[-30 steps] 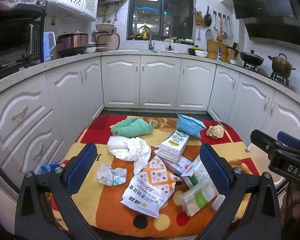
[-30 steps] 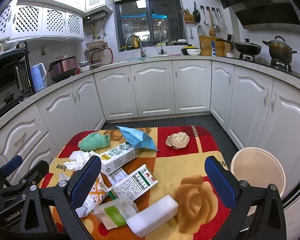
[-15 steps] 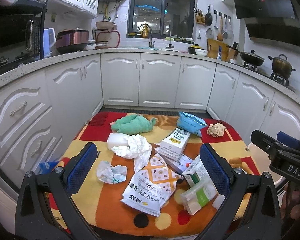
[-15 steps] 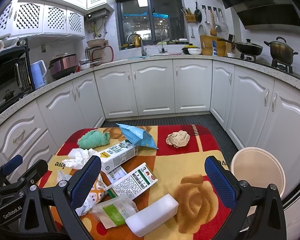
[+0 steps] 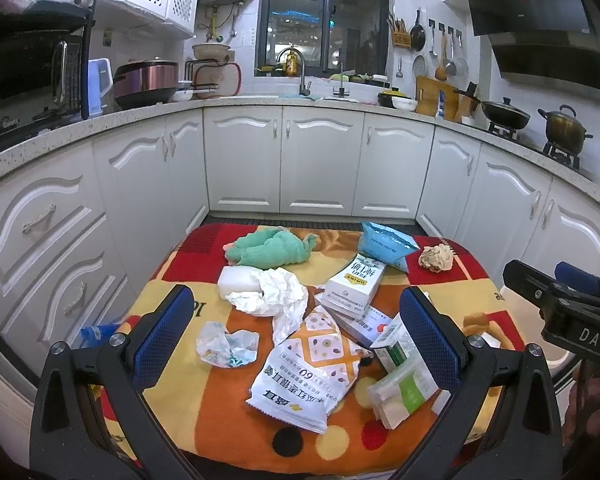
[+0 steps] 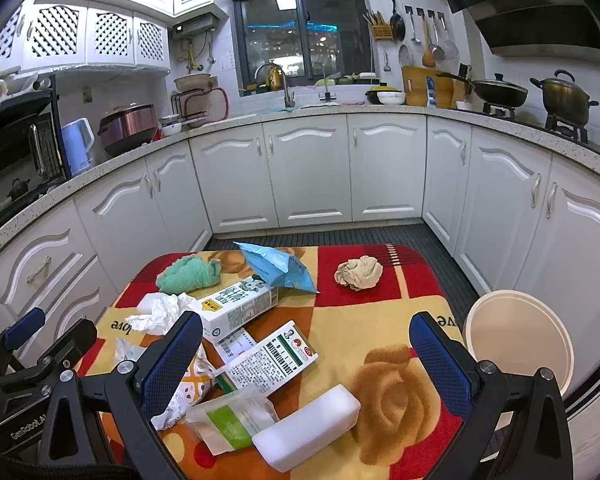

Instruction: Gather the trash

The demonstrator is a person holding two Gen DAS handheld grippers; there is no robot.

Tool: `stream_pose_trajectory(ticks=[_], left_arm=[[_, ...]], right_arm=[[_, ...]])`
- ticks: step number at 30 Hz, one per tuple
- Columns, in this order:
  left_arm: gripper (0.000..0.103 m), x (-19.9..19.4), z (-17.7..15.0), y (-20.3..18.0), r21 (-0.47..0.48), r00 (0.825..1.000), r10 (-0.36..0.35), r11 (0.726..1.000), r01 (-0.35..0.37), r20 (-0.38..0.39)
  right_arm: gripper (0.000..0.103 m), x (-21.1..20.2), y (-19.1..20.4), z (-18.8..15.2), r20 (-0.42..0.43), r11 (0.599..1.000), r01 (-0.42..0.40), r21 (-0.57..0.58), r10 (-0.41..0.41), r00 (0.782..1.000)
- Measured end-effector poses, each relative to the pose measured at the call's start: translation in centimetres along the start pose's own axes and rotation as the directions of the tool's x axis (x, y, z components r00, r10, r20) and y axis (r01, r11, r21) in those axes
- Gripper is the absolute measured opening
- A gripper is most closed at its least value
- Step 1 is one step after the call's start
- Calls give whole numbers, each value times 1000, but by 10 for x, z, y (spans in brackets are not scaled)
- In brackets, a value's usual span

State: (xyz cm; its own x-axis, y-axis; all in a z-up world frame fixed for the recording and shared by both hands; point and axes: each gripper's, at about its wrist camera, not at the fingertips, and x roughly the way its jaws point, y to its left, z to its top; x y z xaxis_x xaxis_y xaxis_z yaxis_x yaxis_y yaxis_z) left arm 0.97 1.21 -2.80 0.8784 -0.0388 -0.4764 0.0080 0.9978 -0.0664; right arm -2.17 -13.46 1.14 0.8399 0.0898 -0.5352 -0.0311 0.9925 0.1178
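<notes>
**Op:** Tool status first: my left tool (image 5: 296, 332) is spread wide and holds nothing, hanging above the near edge of the tabletop (image 5: 220, 408). My right tool (image 6: 306, 354) is just as wide, also empty.

**Spotter:** Anything changed in the last second?

**Op:** Hardly. Both views have lifted and backed off a shade; the trash lies where it did. Nothing picked yet, so I judge the collecting is still at its start.

**Spotter:** Where's the trash?

**Op:** Scattered over the patterned cloth. Soft things: a green rag (image 5: 270, 246), crumpled white tissue (image 5: 274, 296), a tan paper wad (image 6: 358, 272) alone at the far right. Crinkly film: a blue pouch (image 6: 278, 268), an orange-patterned snack bag (image 5: 306, 372), a small clear wrapper (image 5: 226, 344). Stiff things: a milk carton (image 6: 236, 306), a flat printed box (image 6: 272, 360), a white foam block (image 6: 308, 434) nearest my right tool.

**Spotter:** And the bin?

**Op:** A round cream bin (image 6: 518, 346) sits just off the right edge. The wad looks the easiest squeeze; the film bags may slip.
</notes>
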Motion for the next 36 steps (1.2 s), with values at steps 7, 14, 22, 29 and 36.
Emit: stream_pose_trajectory(ticks=[7, 14, 22, 29, 36], left_arm=[[102, 7, -3, 7, -22, 1000, 1, 1000, -1, -21], [102, 18, -8, 19, -49, 999, 1, 999, -3, -51], [102, 32, -19, 44, -56, 993, -1, 998, -6, -116], [102, 46, -35, 64, -49, 979, -38, 998, 28, -201], [102, 58, -41, 59, -21, 960, -104, 995, 102, -261]], right_arm=[[103, 11, 4, -4, -58, 1000, -18, -11, 18, 998], [102, 20, 5, -6, -93, 1000, -23, -11, 22, 995], [102, 34, 7, -11, -148, 998, -29, -56, 20, 989], [102, 53, 3, -18, -231, 994, -28, -101, 4, 973], [102, 56, -24, -22, -310, 996, -77, -41, 61, 949]])
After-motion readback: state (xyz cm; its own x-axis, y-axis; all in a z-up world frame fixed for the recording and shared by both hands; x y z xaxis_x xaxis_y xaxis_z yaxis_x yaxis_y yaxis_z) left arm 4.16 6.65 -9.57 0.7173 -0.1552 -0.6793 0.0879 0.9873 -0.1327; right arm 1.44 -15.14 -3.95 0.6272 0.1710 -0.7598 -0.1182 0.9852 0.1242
